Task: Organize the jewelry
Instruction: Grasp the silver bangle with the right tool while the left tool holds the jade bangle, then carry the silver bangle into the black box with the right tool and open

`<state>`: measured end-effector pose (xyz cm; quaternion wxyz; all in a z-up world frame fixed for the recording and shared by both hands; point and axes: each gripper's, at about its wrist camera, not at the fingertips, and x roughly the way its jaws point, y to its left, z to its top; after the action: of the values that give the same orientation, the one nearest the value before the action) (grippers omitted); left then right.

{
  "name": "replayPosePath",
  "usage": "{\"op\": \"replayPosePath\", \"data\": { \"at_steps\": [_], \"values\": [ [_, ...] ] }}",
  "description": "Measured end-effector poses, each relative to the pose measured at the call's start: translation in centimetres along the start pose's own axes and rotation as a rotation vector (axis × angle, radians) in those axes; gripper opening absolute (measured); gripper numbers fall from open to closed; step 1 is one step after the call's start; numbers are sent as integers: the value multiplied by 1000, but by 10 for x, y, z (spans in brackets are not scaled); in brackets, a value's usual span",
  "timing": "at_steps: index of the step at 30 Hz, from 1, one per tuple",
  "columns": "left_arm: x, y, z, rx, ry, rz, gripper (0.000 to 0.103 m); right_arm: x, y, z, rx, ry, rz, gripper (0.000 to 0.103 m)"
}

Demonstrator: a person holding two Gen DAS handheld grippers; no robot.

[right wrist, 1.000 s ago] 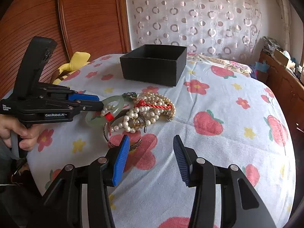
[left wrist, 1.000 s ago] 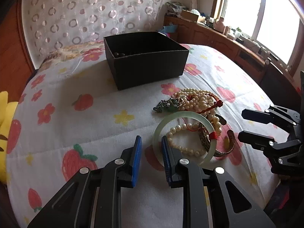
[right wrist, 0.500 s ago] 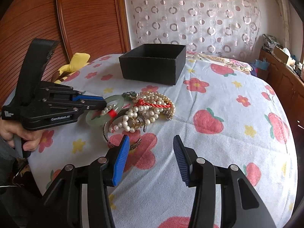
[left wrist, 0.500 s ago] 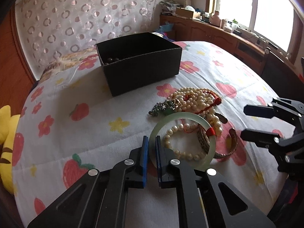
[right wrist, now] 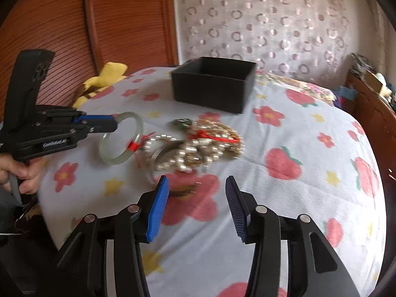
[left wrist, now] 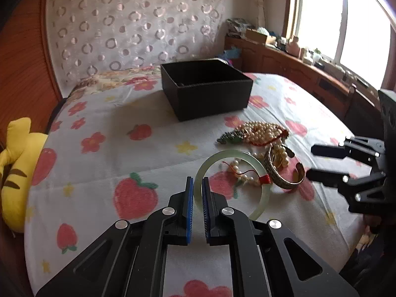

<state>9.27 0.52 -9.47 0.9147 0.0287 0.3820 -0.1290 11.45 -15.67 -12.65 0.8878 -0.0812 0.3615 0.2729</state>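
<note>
My left gripper [left wrist: 197, 193] is clamped on the near rim of the jade bangle [left wrist: 231, 179], lifting it off the bedspread. My right gripper [right wrist: 196, 199] hangs spread, holding nothing. The black box [left wrist: 206, 87] lies straight ahead, beyond the pearl pile [left wrist: 262, 132].

Pale green bangle [left wrist: 255, 165], black box [left wrist: 210, 99], white bedspread [left wrist: 104, 163] printed with red strawberries.

We see a glossy pale-green bangle [left wrist: 230, 154], a matt black box [left wrist: 212, 96], an engraved metal cuff [left wrist: 282, 175] and a printed cloth bedspread [left wrist: 111, 153]
</note>
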Motion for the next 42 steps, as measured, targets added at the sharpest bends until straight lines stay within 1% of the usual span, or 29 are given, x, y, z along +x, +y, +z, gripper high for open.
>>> {"op": "replayPosePath", "data": {
  "at_steps": [1, 6, 10, 13, 17, 18, 19, 21, 23, 26, 31, 39, 42],
  "values": [
    [-1, 1, 0, -4, -3, 1, 6, 0, 5, 2, -12, 3, 21, 42],
    [-11, 7, -2, -27, -28, 7, 6, 5, 25, 12, -71, 27, 77, 32],
    [-16, 10, -3, -38, -37, 8, 6, 17, 35, 17, -107, 66, 93, 28],
    [-18, 13, -4, -47, -43, 6, 6, 27, 39, 20, -131, 99, 83, 28],
    [-18, 16, -5, -56, -46, 5, 6, 34, 39, 24, -139, 117, 70, 25],
    [-18, 17, -6, -58, -47, 4, 6, 36, 39, 25, -142, 121, 63, 21],
    [-18, 17, -6, -60, -48, 4, 6, 37, 37, 25, -145, 123, 59, 14],
    [-19, 18, -6, -61, -49, 4, 6, 37, 36, 25, -150, 124, 84, 6],
    [-18, 19, -7, -65, -49, 3, 6, 34, 34, 25, -145, 110, 93, 6],
    [-18, 21, -8, -70, -50, 3, 6, 27, 32, 22, -124, 59, 153, 6],
    [-16, 23, -8, -75, -48, 2, 6, 12, 35, 24, -132, -13, 198, 6],
    [-16, 23, -8, -74, -53, 3, 6, 4, 35, 37, -163, -64, 224, 6],
    [-16, 22, -8, -72, -52, 4, 6, 10, 35, 45, -174, -57, 215, 6]
  ]
}}
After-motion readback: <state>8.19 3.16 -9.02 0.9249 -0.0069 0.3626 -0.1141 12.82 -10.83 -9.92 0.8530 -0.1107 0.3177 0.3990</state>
